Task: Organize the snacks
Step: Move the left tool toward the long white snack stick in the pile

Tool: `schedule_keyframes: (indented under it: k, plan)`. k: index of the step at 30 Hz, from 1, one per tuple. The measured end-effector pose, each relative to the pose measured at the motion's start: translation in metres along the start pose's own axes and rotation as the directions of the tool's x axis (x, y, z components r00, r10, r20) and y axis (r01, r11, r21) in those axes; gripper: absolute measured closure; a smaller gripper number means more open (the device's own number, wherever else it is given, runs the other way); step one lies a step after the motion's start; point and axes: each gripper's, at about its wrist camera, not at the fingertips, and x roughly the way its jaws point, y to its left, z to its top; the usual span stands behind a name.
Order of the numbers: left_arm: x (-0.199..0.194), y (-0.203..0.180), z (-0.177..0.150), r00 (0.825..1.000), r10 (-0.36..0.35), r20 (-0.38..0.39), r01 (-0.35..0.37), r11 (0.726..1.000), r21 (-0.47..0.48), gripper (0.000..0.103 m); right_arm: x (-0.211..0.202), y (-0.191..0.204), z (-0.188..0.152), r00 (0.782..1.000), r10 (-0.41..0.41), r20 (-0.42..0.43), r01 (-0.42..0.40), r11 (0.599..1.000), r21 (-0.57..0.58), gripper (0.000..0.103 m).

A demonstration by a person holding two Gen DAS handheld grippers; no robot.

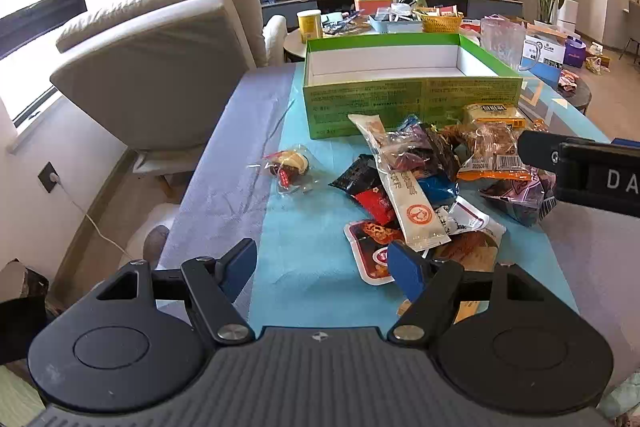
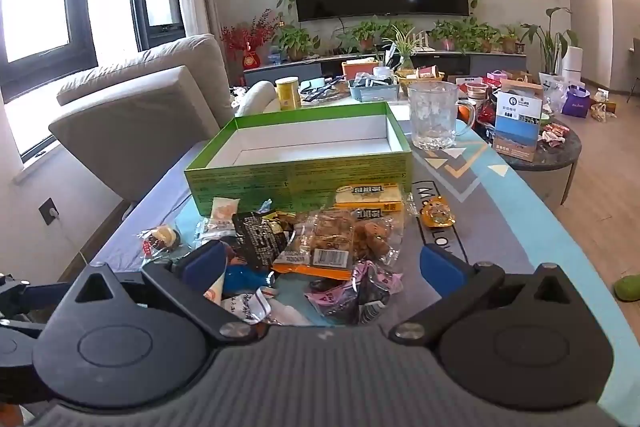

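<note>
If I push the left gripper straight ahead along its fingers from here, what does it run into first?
Probably bare blue cloth between the open left gripper fingers; the snack pile lies right of that line, with the right finger already over its edge. Depth is uncertain.

Left gripper (image 1: 324, 267) hangs open above the blue cloth (image 1: 304, 227). Snack packets (image 1: 416, 183) lie heaped before an empty green box (image 1: 400, 103).

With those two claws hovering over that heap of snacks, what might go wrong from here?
The snack pile is tangled, so open jaws closing on one packet could drag its neighbours along. The glass mug stands right beside the green box; a wide swing while loading might knock it. The small wrapped sweet lying apart could be overlooked.
</note>
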Motion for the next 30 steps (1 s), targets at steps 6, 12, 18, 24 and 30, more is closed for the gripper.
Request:
schedule_keyframes:
  k: [6, 12, 18, 24, 30]
  plan:
    - [0.004, 0.002, -0.003, 1.000, -0.014, -0.014, 0.013, 1.000, -0.007, 0.033, -0.002, 0.006, -0.003, 1.000, -0.003, 0.002, 0.003, 1.000, -0.030, 0.059]
    - [0.004, 0.003, -0.003, 1.000, -0.015, -0.014, 0.015, 1.000, -0.017, 0.033, -0.002, 0.005, -0.005, 1.000, -0.005, -0.004, 0.005, 1.000, -0.021, 0.059]
    - [0.006, 0.003, -0.003, 1.000, -0.014, -0.013, 0.014, 1.000, -0.012, 0.033, -0.004, 0.001, -0.006, 1.000, -0.020, 0.005, 0.020, 1.000, -0.018, 0.059]
    - [0.011, 0.006, -0.003, 1.000, -0.016, -0.024, 0.016, 1.000, -0.026, 0.033, -0.006, -0.006, -0.007, 0.999, -0.033, 0.004, 0.033, 0.999, 0.003, 0.059]
    - [0.012, 0.011, 0.001, 1.000, -0.020, -0.018, 0.020, 0.999, -0.044, 0.033, -0.004, -0.011, -0.008, 0.999, -0.035, -0.012, 0.035, 0.999, 0.014, 0.059]
